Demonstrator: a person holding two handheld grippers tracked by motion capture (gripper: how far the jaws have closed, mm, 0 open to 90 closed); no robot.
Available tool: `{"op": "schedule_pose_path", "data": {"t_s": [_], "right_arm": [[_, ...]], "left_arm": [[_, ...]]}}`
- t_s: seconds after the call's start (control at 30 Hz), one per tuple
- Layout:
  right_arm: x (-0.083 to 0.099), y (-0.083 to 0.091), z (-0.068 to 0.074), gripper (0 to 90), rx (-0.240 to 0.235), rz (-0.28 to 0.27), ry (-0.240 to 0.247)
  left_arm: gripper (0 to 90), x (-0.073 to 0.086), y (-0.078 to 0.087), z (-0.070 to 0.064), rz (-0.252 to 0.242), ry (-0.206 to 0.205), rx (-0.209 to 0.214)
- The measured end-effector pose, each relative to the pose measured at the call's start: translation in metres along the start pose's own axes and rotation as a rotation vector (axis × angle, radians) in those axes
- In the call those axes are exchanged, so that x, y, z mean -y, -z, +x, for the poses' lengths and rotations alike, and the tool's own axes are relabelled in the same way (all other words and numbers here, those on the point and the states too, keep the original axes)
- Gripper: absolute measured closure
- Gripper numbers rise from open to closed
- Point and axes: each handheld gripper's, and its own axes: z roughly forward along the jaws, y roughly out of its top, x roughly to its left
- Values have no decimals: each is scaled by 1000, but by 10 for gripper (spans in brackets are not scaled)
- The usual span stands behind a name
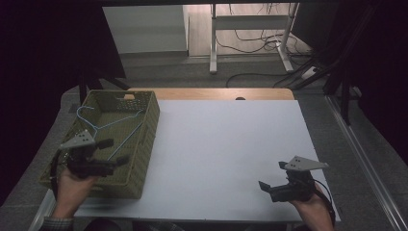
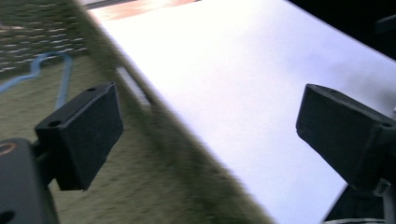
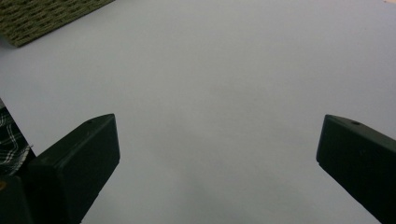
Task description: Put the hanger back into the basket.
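An olive woven basket (image 1: 144,144) stands on the left side of the white table (image 1: 226,144). Inside it lies a light blue wire hanger (image 1: 103,126). My left gripper (image 1: 114,151) hovers open over the basket's near right part, nothing between its jaws. In the left gripper view the gripper (image 2: 210,126) straddles the basket's right wall (image 2: 187,154), and the blue hanger (image 2: 63,77) shows on the basket floor. My right gripper (image 1: 272,175) hangs open over the table's near right, empty. In the right gripper view its jaws (image 3: 217,158) stand wide apart above bare white table.
A corner of the basket (image 3: 42,16) shows at the upper left of the right gripper view, and a checked sleeve (image 3: 11,140) at its left edge. Beyond the table's wooden far edge (image 1: 211,94) stand a white desk frame (image 1: 250,33) and cables on the floor.
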Motion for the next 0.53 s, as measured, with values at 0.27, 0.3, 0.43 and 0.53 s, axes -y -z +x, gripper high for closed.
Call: {"op": "schedule_pose_path", "data": {"t_s": [0.27,0.3,0.43,0.53], "right_arm": [[6,5,5,0,16,-23,18],[7,4,5,0,13,-22,15],[10,0,5,0,29,4,34],[11,-1,5,0,34,14,40]], "left_arm": [[10,30,-20,-31,79,-84,-29],[6,33,-23,-32,98,-100,-53],[3,38,-30,-28,134,-129,-91],[4,37,-29,-26,117,-112,-72]]}}
